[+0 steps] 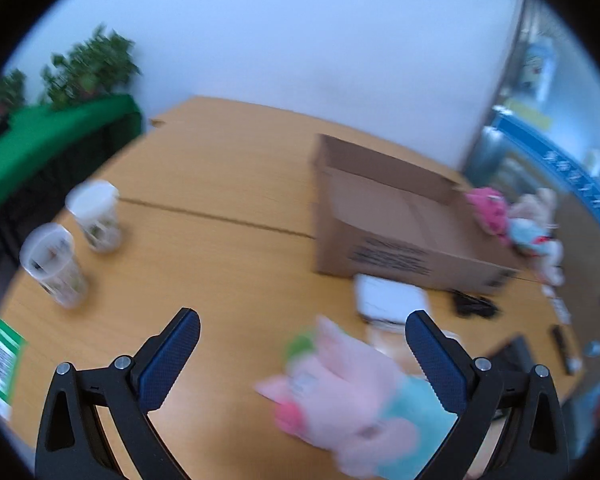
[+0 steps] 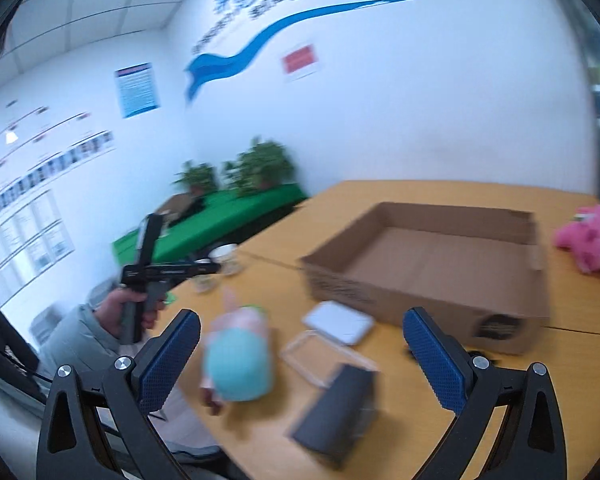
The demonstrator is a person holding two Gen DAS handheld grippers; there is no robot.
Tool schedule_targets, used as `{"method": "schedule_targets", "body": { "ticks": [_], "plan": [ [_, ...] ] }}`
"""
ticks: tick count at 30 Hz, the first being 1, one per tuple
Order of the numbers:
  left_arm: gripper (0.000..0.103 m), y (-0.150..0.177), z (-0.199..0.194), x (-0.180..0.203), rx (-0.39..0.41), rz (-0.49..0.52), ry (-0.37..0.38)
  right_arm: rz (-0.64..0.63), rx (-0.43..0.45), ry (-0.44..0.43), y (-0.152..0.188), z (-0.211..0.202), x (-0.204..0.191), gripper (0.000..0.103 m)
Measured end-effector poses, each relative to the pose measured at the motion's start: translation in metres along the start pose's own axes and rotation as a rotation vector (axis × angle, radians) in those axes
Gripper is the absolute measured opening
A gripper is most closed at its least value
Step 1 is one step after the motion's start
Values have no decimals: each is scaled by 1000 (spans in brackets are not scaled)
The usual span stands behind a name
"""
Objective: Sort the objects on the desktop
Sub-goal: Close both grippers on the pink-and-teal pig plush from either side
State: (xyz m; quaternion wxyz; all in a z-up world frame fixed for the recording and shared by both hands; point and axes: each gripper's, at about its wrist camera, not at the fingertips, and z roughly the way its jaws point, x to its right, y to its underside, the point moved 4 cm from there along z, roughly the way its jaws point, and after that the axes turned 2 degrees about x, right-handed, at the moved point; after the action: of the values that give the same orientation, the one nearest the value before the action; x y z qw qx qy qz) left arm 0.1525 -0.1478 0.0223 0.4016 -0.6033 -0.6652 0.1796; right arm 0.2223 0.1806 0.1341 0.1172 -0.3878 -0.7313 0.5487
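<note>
Right wrist: wooden table (image 2: 572, 392) (white walls (image 2: 420, 120))

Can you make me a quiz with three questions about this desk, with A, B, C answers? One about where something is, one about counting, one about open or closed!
1. Where is the white flat box?
A. inside the cardboard box
B. on the table in front of the cardboard box
C. on the green cloth

2. How many plastic cups stand at the left of the desk?
A. two
B. four
C. none

3. How is the left gripper?
A. shut on a cup
B. shut on nothing
C. open

Answers: 1 B, it lies on the wood before the cardboard box. 2 A, one cup and another cup. 3 C, its fingers stand wide apart.
</note>
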Motion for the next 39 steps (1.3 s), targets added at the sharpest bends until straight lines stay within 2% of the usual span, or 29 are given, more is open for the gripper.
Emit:
{"method": "schedule_targets", "body": {
  "ticks": [2, 3, 5, 7, 9, 12, 14, 16, 20, 23, 25, 26, 28, 29, 30, 32, 34, 37, 39],
  "plan": [
    [103, 15, 14, 11, -31, -29, 54, -31, -20, -76, 7, 20, -28, 103],
    [103, 25, 23, 15, -57, -36, 68, -53, -37, -89, 13, 37, -42, 103],
    [103, 41, 40, 17, -103, -50, 50, -67, -80, -97, 29, 66, -55, 103],
    [103, 53, 55, 10, -144, -104, 66, -76, -143, -96, 46, 96, -66, 103],
    [103, 62, 56, 8, -138, -163, 92, -77, -216, -80, 68, 122, -70, 103],
    [102, 62, 53, 10, -129, -160, 108, -59, -282, -69, 92, 138, -55, 103],
    [101, 61, 54, 13, -139, -163, 120, -56, -297, -17, 101, 139, -36, 103],
    [101, 61, 57, 18, -156, -152, 119, -97, -273, 49, 102, 124, -21, 102],
    [101, 65, 64, 31, -178, -151, 136, -127, -272, 144, 96, 100, 22, 102],
    [100, 71, 69, 42, -200, -155, 146, -135, -293, 257, 94, 83, 55, 102],
    [99, 75, 72, 49, -218, -151, 144, -121, -287, 289, 87, 74, 66, 102],
    [99, 76, 73, 52, -222, -147, 143, -110, -277, 276, 82, 72, 65, 103],
    [99, 79, 76, 56, -223, -160, 146, -74, -265, 189, 76, 75, 47, 103],
    [99, 81, 77, 58, -230, -166, 151, -37, -270, 125, 75, 81, 36, 103],
    [99, 82, 78, 60, -234, -168, 158, 24, -289, 19, 78, 92, 21, 103],
    [97, 83, 78, 66, -241, -156, 163, 48, -329, -81, 87, 106, -6, 103],
    [95, 85, 78, 74, -256, -131, 179, 15, -368, -76, 100, 123, -23, 102],
    [93, 86, 80, 89, -264, -88, 162, 15, -436, -92, 118, 140, -30, 88],
    [90, 87, 82, 99, -276, -74, 179, -26, -425, -78, 120, 136, -28, 86]
  ]
}}
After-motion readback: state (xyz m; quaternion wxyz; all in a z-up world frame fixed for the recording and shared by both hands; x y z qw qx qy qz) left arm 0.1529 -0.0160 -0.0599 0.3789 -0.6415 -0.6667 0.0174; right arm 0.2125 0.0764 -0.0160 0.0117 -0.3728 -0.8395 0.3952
